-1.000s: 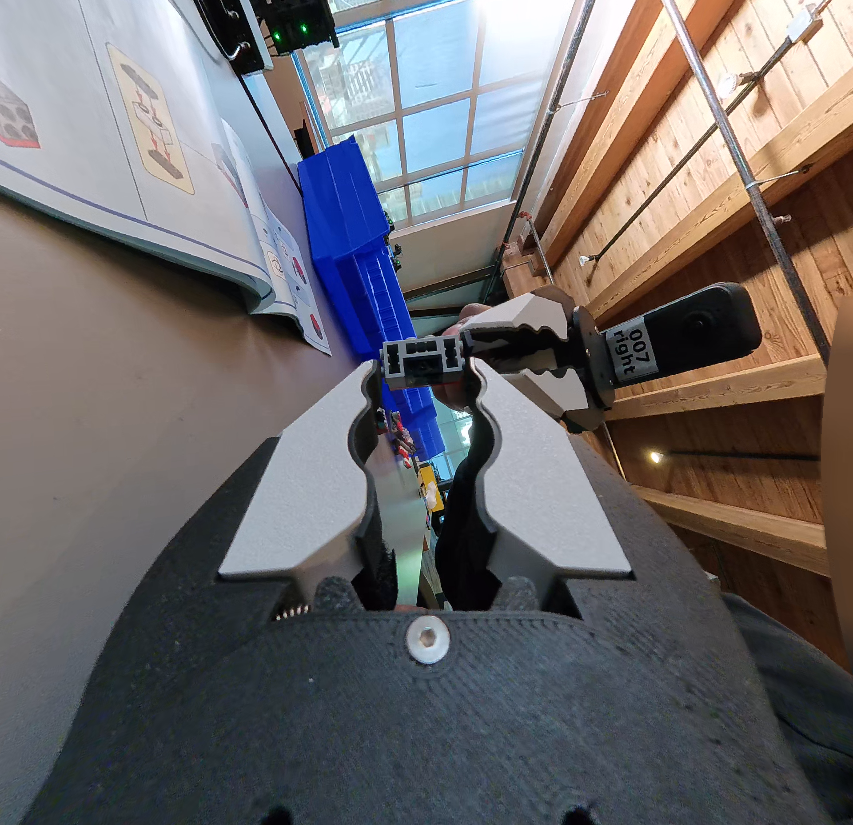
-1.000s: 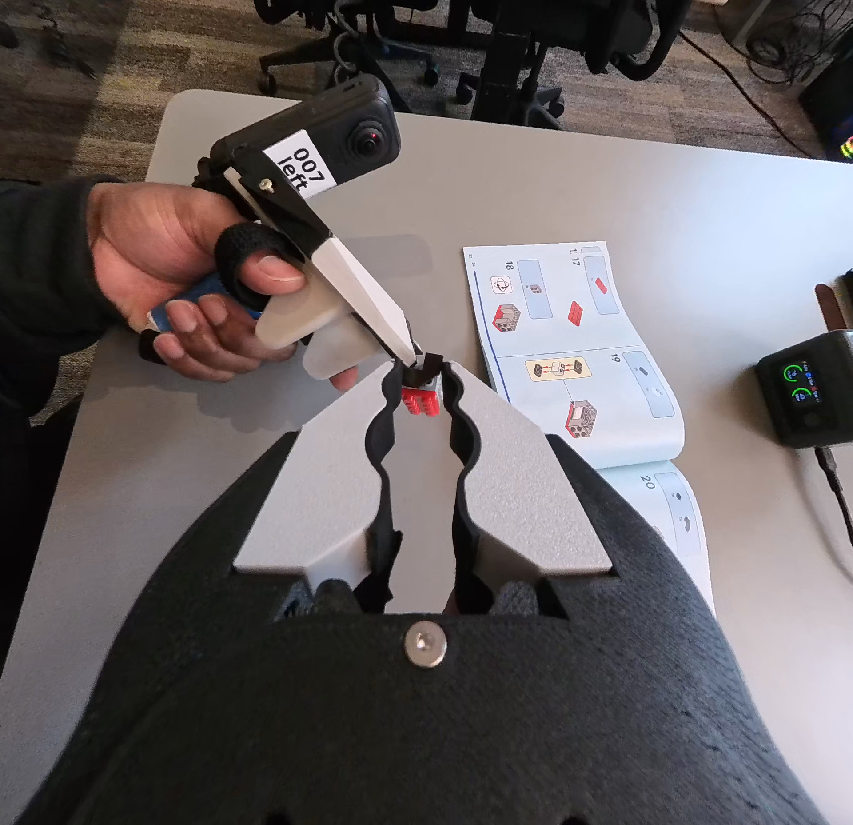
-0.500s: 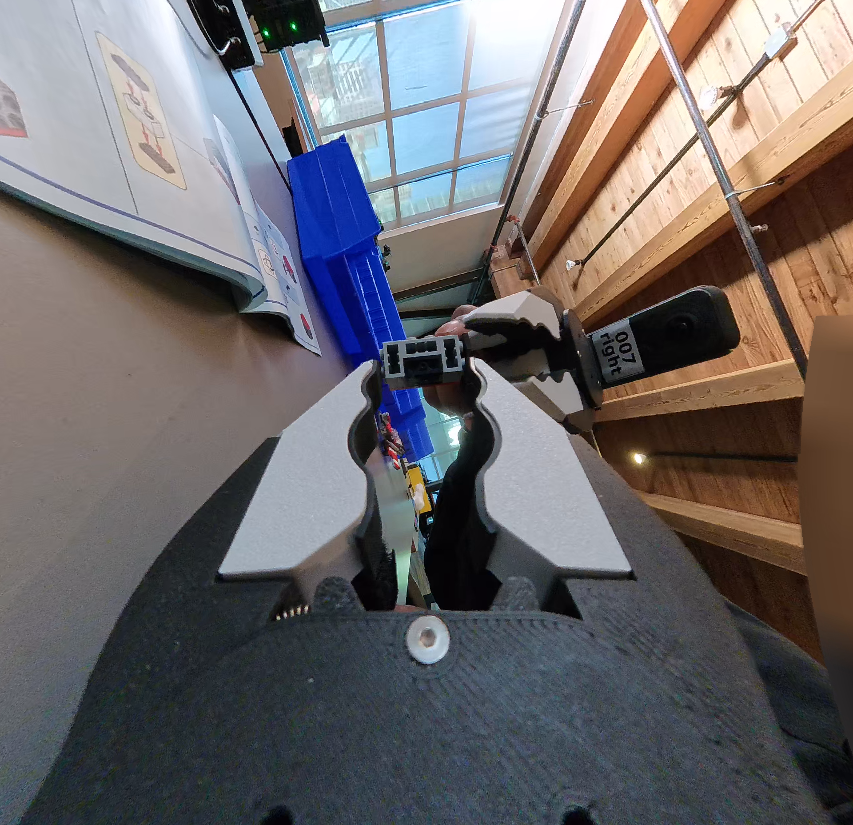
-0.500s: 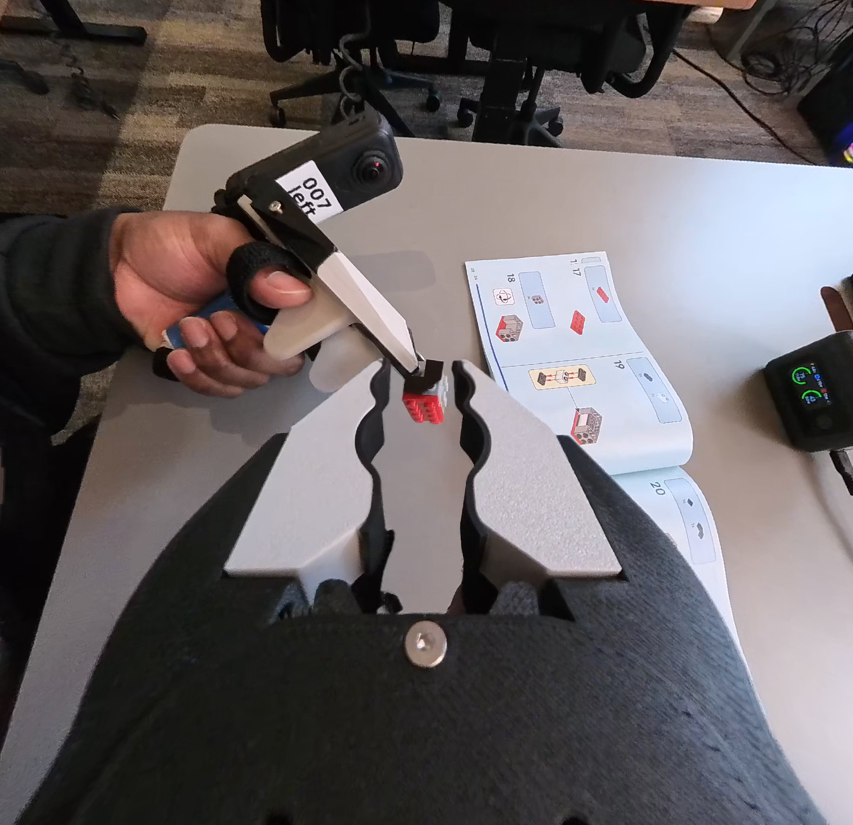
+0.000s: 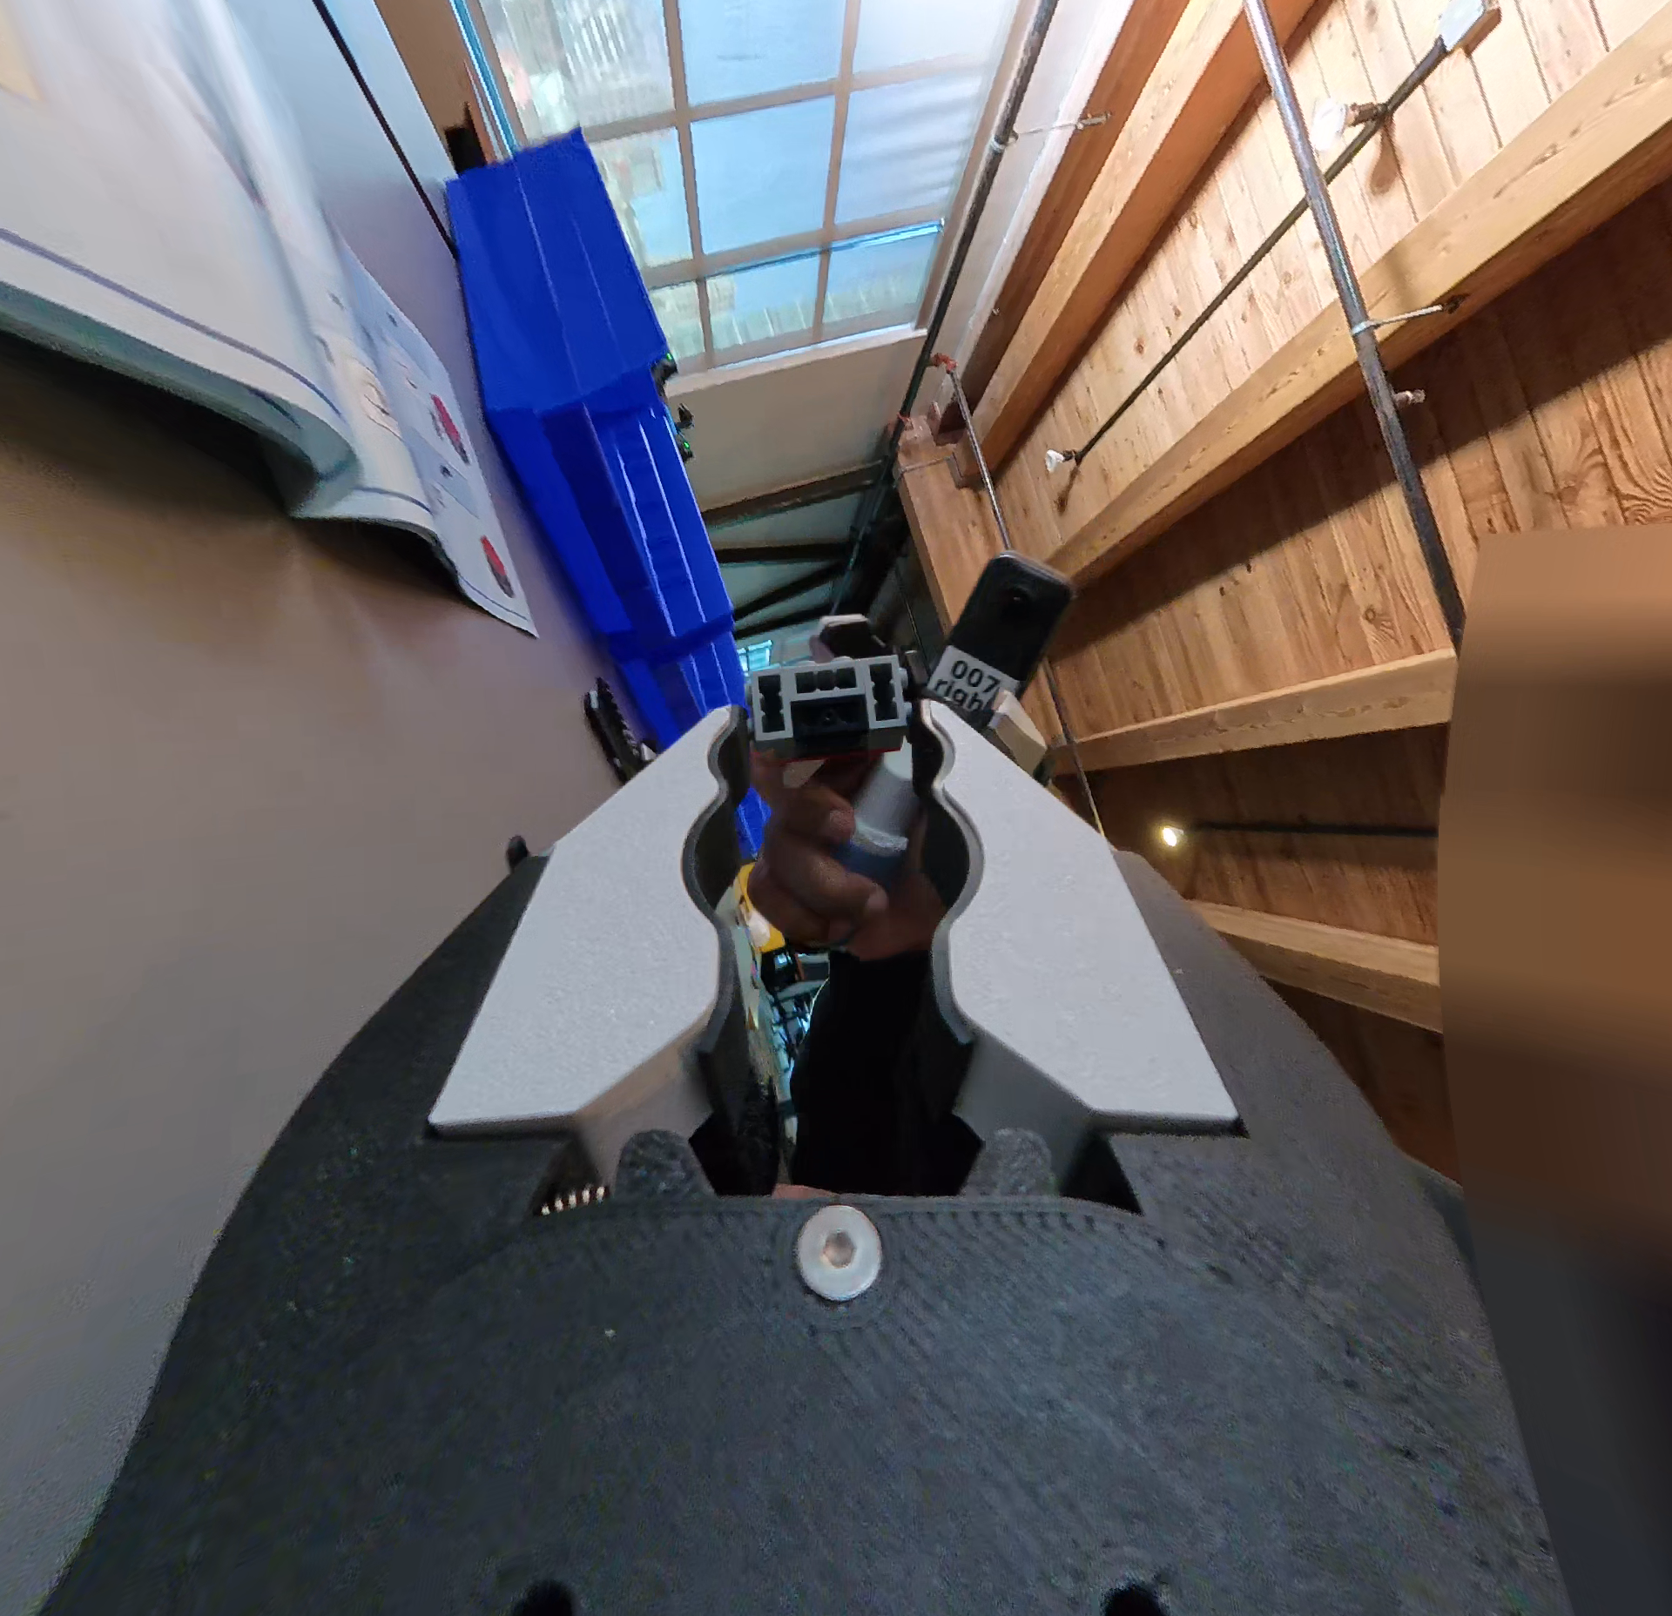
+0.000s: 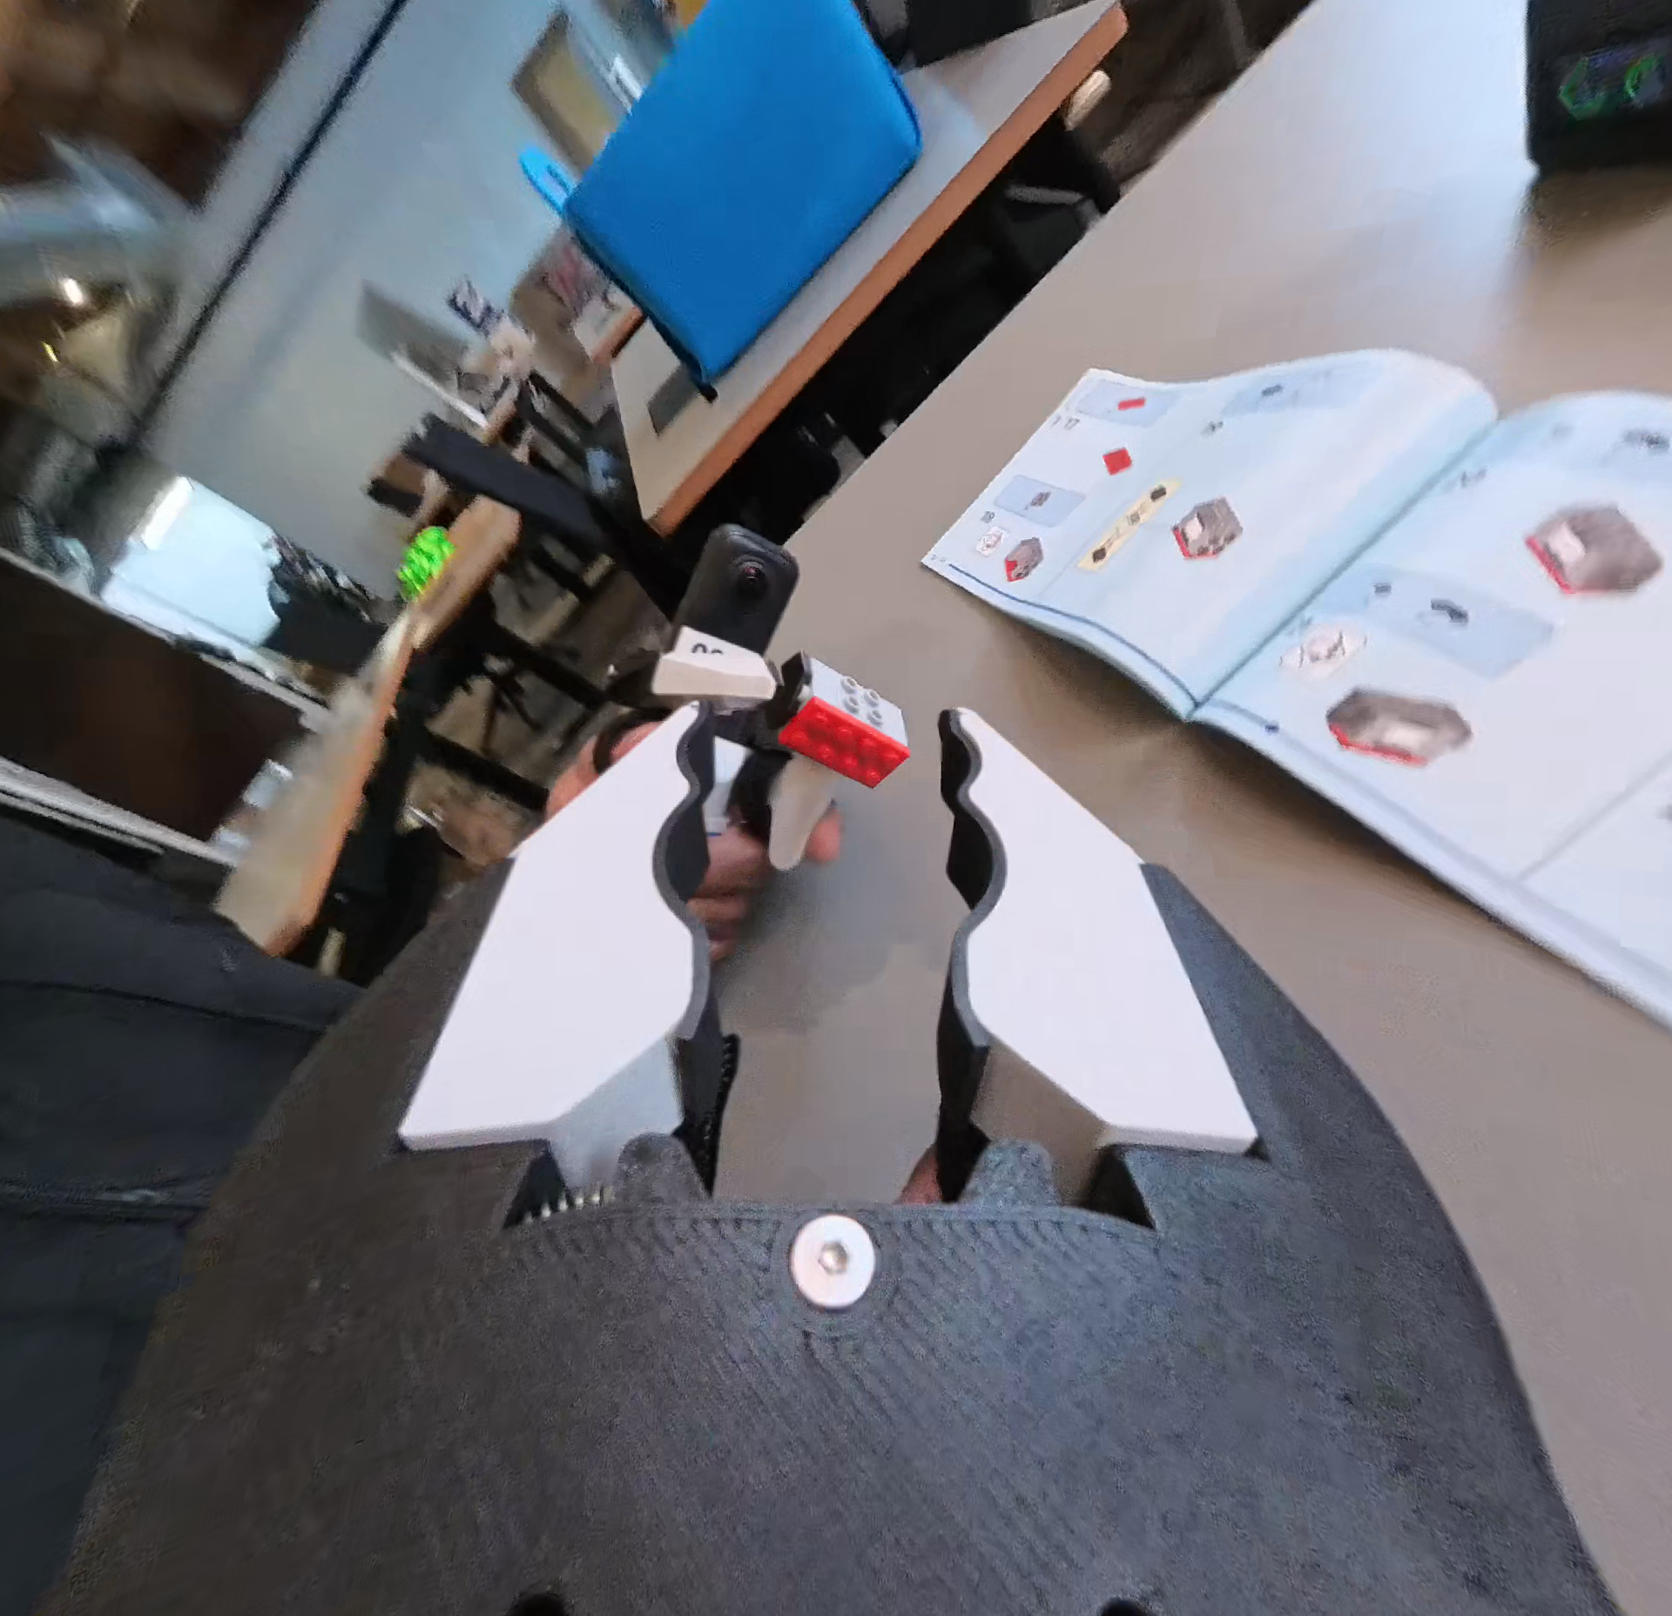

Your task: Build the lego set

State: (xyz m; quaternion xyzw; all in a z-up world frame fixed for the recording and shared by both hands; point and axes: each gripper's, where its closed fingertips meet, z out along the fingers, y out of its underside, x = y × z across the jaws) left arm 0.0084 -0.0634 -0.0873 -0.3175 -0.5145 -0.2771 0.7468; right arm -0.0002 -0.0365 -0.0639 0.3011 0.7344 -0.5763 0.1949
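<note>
Midway through the build, by the look of it, a grey table (image 6: pixel 1267 216) carries an open instruction booklet (image 6: pixel 1312 577) whose visible pages picture a fuller grey-and-red model; blue bins (image 5: pixel 579 415) stand beyond the booklet in the left wrist view, and a small black device (image 6: pixel 1601 62) sits past the booklet's far edge; the only assembly in sight is a small lego block (image 6: pixel 846 722), grey bricks on a red plate, held in the air near the booklet's left page and clear of the table; judged against those pages, several steps appear to remain, and no loose pieces show near the booklet; the left gripper (image 5: pixel 828 731) pinches the lego block (image 5: pixel 828 709) by its two ends at the very fingertips, grey underside toward its camera; the right gripper (image 6: pixel 819 727) is spread wide and holds nothing, its fingertips flanking the block without touching it, on the side away from the booklet's spine.
</note>
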